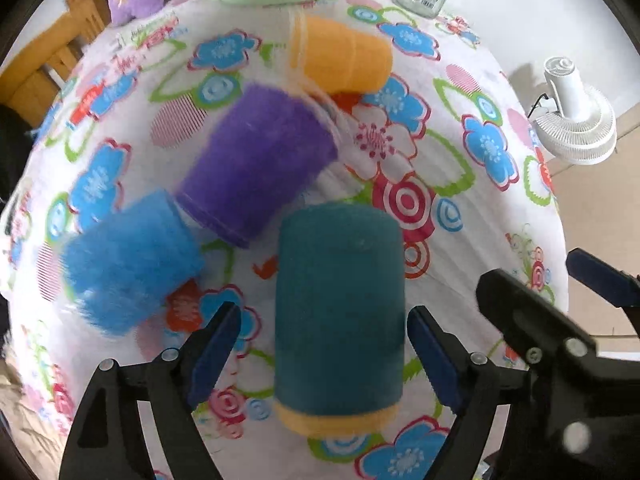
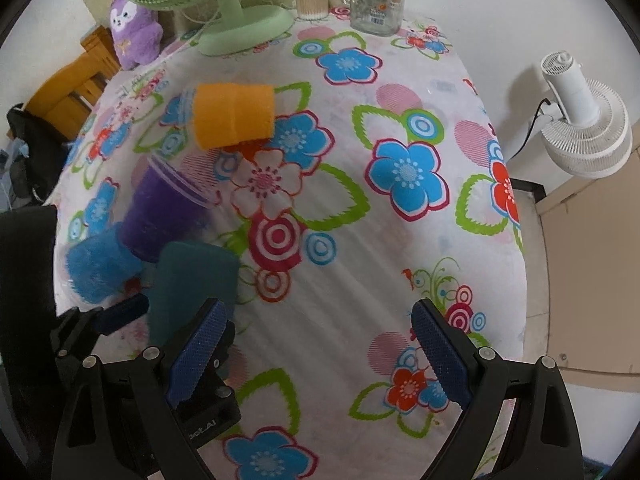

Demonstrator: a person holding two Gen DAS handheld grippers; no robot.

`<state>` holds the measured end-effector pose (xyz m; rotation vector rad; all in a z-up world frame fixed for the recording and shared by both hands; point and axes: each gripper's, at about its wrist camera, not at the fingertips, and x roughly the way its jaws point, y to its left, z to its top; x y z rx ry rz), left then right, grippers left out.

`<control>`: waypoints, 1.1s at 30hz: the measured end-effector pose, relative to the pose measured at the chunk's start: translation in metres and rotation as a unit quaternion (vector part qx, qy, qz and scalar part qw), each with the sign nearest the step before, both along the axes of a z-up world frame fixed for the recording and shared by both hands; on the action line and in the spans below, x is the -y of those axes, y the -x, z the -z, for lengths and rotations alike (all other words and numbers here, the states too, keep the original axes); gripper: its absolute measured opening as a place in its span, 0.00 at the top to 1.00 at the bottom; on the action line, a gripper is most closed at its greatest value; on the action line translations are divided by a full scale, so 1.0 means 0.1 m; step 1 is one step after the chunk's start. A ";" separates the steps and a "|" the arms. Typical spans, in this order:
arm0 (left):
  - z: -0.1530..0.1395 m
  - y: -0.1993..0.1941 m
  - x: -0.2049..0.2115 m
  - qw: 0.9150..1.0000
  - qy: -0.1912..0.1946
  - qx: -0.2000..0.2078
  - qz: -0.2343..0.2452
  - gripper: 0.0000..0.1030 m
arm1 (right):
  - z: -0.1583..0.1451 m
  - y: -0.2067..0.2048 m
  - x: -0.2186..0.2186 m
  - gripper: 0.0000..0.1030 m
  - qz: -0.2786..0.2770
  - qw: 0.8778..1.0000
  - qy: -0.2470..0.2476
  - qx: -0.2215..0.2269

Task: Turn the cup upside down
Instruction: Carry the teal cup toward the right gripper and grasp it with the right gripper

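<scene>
Your left gripper (image 1: 324,344) stands wide, its blue pads on either side of the teal cup (image 1: 340,312) in the lower middle of the left wrist view, with a clear gap between each pad and the fuzzy wall, so nothing is clamped. That cup lies between the fingers with its orange rim band toward the bottom edge of the frame and its closed end pointing up the frame. Your right gripper (image 2: 320,356) is also spread wide over bare floral tablecloth (image 2: 360,240), holding nothing; in its view the teal cup (image 2: 192,284) sits at lower left, just beyond the left finger. Up-frame from the teal cup, the purple cup (image 1: 260,160) and blue cup (image 1: 128,260) lie close together, and the orange cup (image 1: 340,60) lies on its side farther up.
</scene>
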<state>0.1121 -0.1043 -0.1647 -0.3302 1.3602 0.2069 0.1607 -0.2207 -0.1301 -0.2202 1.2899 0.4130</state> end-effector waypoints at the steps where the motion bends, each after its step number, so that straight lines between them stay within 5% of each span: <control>1: -0.08 0.01 -0.02 1.000 -0.003 0.001 0.004 0.15 | -0.04 0.01 -0.01 0.07 0.002 1.000 -0.006 -0.001; 11: -0.58 0.16 -0.43 0.997 -0.054 0.011 0.050 0.12 | -0.37 0.16 -0.31 0.07 0.019 0.998 -0.056 0.009; 16: -0.52 0.14 -0.70 0.993 -0.076 -0.004 0.085 0.10 | -0.26 0.13 -0.51 0.07 0.039 0.999 -0.038 -0.001; 33: -0.05 -0.07 -1.10 0.983 -0.053 -0.030 0.171 0.10 | 0.49 -0.03 -0.92 0.10 0.091 0.990 0.073 -0.077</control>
